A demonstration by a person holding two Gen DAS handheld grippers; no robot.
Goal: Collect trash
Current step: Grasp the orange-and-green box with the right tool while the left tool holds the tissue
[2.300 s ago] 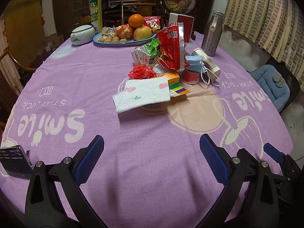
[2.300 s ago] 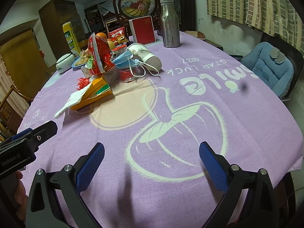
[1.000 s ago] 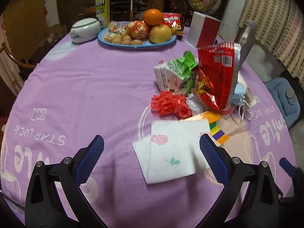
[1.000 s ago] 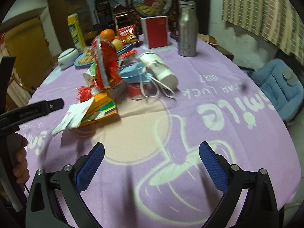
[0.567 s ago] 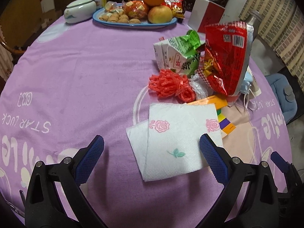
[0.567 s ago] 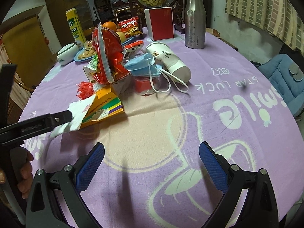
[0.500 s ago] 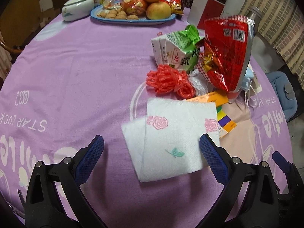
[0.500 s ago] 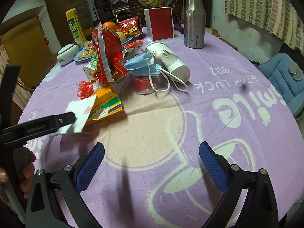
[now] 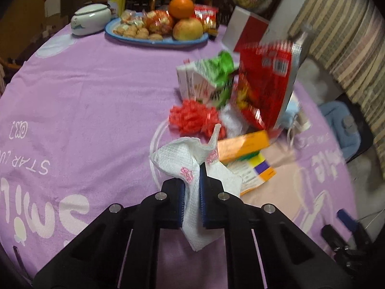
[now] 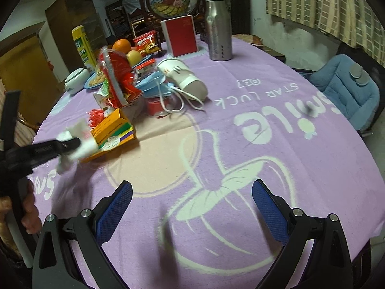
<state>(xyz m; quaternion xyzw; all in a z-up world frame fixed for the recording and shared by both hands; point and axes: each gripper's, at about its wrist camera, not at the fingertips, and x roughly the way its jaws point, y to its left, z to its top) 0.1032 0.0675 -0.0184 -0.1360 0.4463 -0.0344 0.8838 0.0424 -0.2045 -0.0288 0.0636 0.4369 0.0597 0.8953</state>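
Bunching up between the pads, the white napkin (image 9: 192, 168) is sitting pinched in the left claw (image 9: 191, 192), at the near edge of the litter pile on the table (image 9: 84, 101). The right claw (image 10: 192, 204) is hanging spread and empty, well off to the right.

Motion blurs the red snack bag (image 9: 264, 89) and napkin (image 10: 72, 142).

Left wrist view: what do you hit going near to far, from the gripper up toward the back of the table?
Left gripper, shut on the white napkin → red plastic bundle → green and white carton → blue plate → orange.
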